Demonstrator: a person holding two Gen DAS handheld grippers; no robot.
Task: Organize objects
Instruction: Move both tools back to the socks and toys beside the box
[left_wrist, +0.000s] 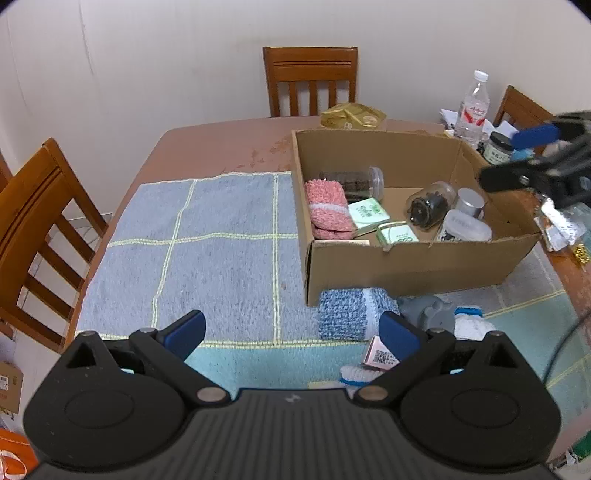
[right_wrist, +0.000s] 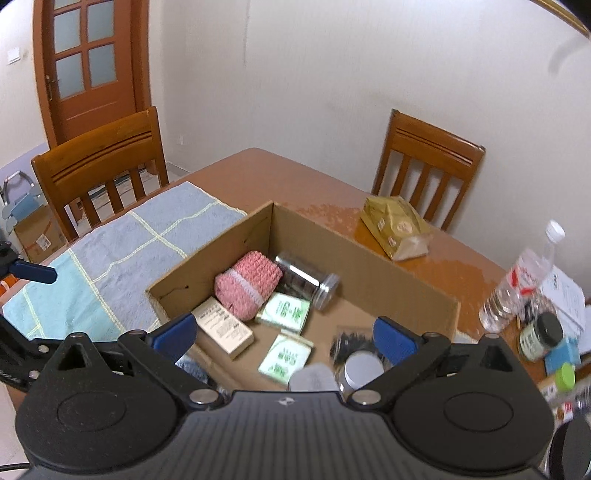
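An open cardboard box (left_wrist: 406, 264) stands on the table and holds a pink knitted cloth (left_wrist: 328, 210), glass jars (left_wrist: 430, 203), green packets (left_wrist: 397, 234) and a white-lidded tub (left_wrist: 465, 227). In front of the box lie a blue knitted cloth (left_wrist: 349, 314), a grey object (left_wrist: 428, 310), a white cloth (left_wrist: 472, 326) and a small pink carton (left_wrist: 380, 356). My left gripper (left_wrist: 291, 330) is open low over the mat, with the pink carton by its right finger. My right gripper (right_wrist: 284, 334) is open above the box (right_wrist: 369, 273), over the packets (right_wrist: 286, 356) and a white-lidded jar (right_wrist: 360, 369).
A blue checked mat (left_wrist: 207, 254) covers the near part of the brown table (left_wrist: 229, 144). Wooden chairs (left_wrist: 310, 79) stand around it. A gold bag (right_wrist: 397, 227), a water bottle (right_wrist: 517, 280), a dark-lidded jar (right_wrist: 541, 336) and papers crowd the table's right side.
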